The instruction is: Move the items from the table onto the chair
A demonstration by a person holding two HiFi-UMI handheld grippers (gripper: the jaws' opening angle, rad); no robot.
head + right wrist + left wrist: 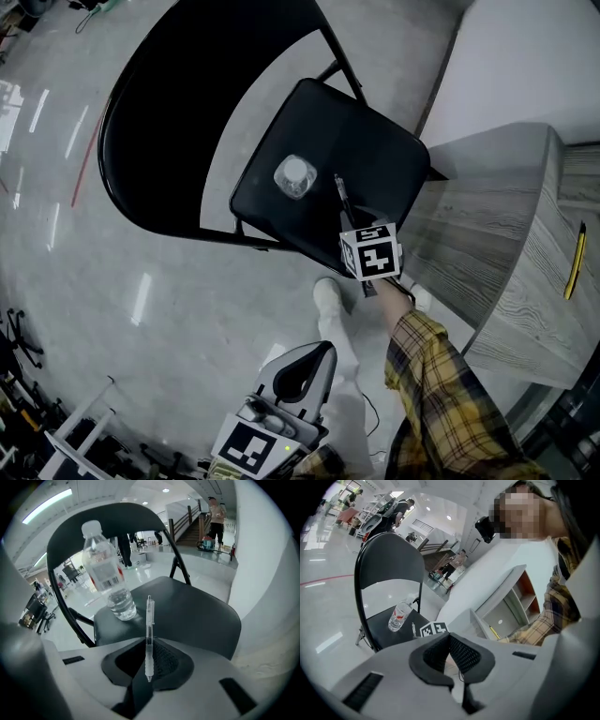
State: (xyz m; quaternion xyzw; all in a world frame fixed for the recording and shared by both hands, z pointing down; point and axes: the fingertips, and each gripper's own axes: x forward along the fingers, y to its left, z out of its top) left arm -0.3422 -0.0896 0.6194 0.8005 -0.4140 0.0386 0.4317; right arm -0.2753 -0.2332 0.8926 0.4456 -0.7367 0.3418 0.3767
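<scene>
1. The right gripper pinches a clear pen low on its barrel. The pen runs out along the jaws, with its clip end pointing away over the chair.
2. The pen hangs over the front part of the chair seat. I cannot tell whether its far end touches the seat.
3. A bottle stands upright on the seat just beside the pen, cap on and a little water in the bottom.
4. The left gripper is low and well apart from the chair. Its jaws are pressed together with nothing between them.
5. The table is to the right of the chair, and a thin yellow item lies on it, so the task looks part done.
6. Risks, as I judge them:
   - The pen is round and the seat is smooth and slightly dished. If it is let go while above the seat or tilted, it may roll off the front edge to the floor.
   - The bottle is tall, light and close. A sideways swing of the gripper or the pen's far end could tip it.
   - The grip is narrow, so a knock on the seat could twist the pen out of the jaws.
</scene>
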